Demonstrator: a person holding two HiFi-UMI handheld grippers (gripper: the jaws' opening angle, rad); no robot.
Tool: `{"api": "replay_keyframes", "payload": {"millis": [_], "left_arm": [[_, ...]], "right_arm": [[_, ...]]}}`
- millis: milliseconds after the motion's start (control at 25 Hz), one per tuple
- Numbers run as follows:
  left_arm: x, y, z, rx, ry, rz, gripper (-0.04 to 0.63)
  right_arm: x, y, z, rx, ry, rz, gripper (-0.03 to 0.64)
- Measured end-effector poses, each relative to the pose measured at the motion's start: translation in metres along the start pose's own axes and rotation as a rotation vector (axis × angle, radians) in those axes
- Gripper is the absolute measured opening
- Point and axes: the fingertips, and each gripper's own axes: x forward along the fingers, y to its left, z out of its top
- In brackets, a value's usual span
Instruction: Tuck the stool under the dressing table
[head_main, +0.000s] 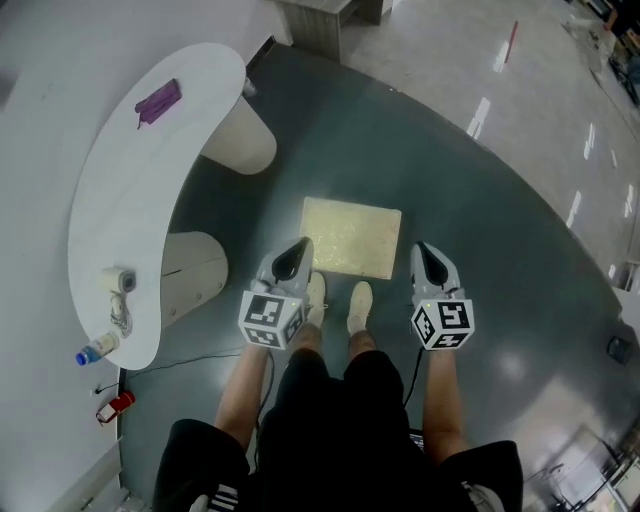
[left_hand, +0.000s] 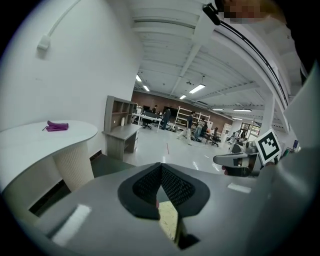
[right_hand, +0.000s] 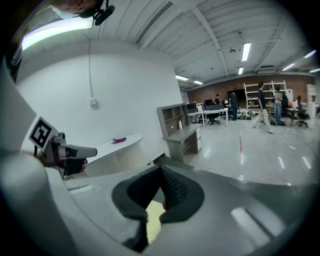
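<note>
The stool (head_main: 351, 237), with a pale yellow cushioned top, stands on the dark floor right in front of my feet. The white curved dressing table (head_main: 118, 214) lies to its left, on two ribbed cream pedestals (head_main: 195, 273). My left gripper (head_main: 293, 259) hovers shut over the stool's near left corner, nothing between its fingers. My right gripper (head_main: 429, 262) is shut too, just off the stool's near right corner. In the left gripper view the left gripper (left_hand: 161, 186) shows a sliver of the yellow stool (left_hand: 169, 218) below; the right gripper (right_hand: 160, 192) view shows the same.
A purple pouch (head_main: 158, 100) lies on the table's far end; a small white device (head_main: 120, 283) and a bottle (head_main: 96, 349) sit at its near end. A red object (head_main: 117, 405) and a cable lie on the floor by the wall. A grey desk (left_hand: 121, 136) stands beyond.
</note>
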Motion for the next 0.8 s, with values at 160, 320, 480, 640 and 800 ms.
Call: {"api": "replay_keyframes", "payload": {"millis": [160,320,480,640,800], "left_arm": [[0.032,0.023,-0.038,-0.014,0.065,-0.003,0.008],[0.059,0.039,-0.081,-0.020,0.116,-0.019,0.008],[0.082,0.052,-0.121,-0.039,0.144,-0.025,0.008],[0.105,0.071,-0.162,-0.056,0.168,-0.014,0.008],[0.119,0.083,-0.208,-0.057,0.213,-0.008,0.008]], "right_arm": [[0.027,-0.014,-0.028,0.019,0.023,-0.045,0.002],[0.054,-0.029,-0.067,0.043,0.054,-0.079,0.002],[0.076,-0.043,-0.110,0.050,0.091,-0.097,0.002],[0.101,-0.056,-0.149,0.050,0.116,-0.101,0.002],[0.116,-0.061,-0.192,0.056,0.148,-0.087,0.002]]}}
